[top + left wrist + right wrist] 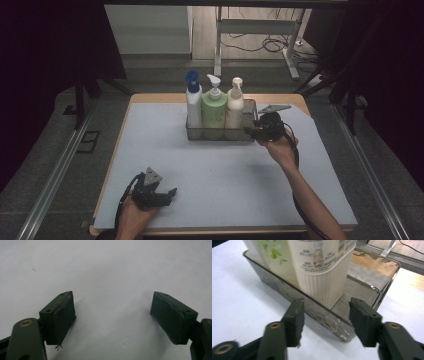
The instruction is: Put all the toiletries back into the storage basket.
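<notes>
1. The right gripper (256,131) is at the right end of the tray (372,287); its jaws stand part open, holding nothing.
2. The cream bottle (324,270) stands in the tray just beyond those jaws, the tray's near wall between them.
3. The left gripper (167,194) has its jaws wide over bare desk (112,272).

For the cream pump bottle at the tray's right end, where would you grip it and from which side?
Grip the cream pump bottle across its upper body, above the tray's wall, coming from the right, probably. It stands upright with the green bottle close on its left, while the tray's right end is bare. The right hand-held gripper, open, is beside that end.
</notes>
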Demonstrator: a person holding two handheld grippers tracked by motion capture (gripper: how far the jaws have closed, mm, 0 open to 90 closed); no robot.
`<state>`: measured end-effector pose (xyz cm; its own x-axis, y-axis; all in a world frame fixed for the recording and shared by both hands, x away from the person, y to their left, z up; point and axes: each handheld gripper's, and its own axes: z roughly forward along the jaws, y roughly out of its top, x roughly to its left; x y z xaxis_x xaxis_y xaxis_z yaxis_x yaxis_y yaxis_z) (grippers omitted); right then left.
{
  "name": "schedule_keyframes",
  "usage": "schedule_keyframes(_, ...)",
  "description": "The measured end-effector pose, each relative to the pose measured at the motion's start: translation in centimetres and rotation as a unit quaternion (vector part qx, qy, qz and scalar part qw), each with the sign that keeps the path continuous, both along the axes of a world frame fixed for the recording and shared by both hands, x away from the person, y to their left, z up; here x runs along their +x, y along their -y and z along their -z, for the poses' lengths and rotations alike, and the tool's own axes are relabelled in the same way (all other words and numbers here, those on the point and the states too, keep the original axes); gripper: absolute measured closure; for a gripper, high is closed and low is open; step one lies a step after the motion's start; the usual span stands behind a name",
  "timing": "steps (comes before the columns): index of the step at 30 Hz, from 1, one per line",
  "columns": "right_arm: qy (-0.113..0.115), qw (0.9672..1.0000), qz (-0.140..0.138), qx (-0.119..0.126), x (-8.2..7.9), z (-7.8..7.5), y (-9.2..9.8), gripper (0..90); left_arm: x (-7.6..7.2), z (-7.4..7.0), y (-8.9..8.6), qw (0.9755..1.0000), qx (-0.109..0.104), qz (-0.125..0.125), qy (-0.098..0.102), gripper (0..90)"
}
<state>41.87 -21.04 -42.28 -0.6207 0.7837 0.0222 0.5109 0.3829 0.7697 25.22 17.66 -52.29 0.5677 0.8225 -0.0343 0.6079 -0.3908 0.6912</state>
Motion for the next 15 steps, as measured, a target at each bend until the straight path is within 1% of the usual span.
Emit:
schedule_keyframes(2,-0.004,1.0000,-0.006,-0.002,-0.4,-0.1,0.0,38.5,0.0,0.0,0.0,1.0000,0.002,0.002,-0.001,19.4)
schedule_keyframes(4,-0.002,0.9999,-0.013,-0.007,-0.8,-0.2,0.0,35.6,0.0,0.0,0.0,1.0000,0.000,0.000,0.000,19.4)
schedule_keyframes(8,-0.005,0.9996,-0.027,-0.007,-1.6,-0.1,0.2,29.9,0.0,0.0,0.0,1.0000,0.000,0.000,0.000,19.5)
schedule_keyframes(15,-0.006,0.9992,-0.038,-0.009,-2.9,0.2,0.6,21.9,0.0,0.0,0.0,1.0000,0.000,0.000,0.000,19.4)
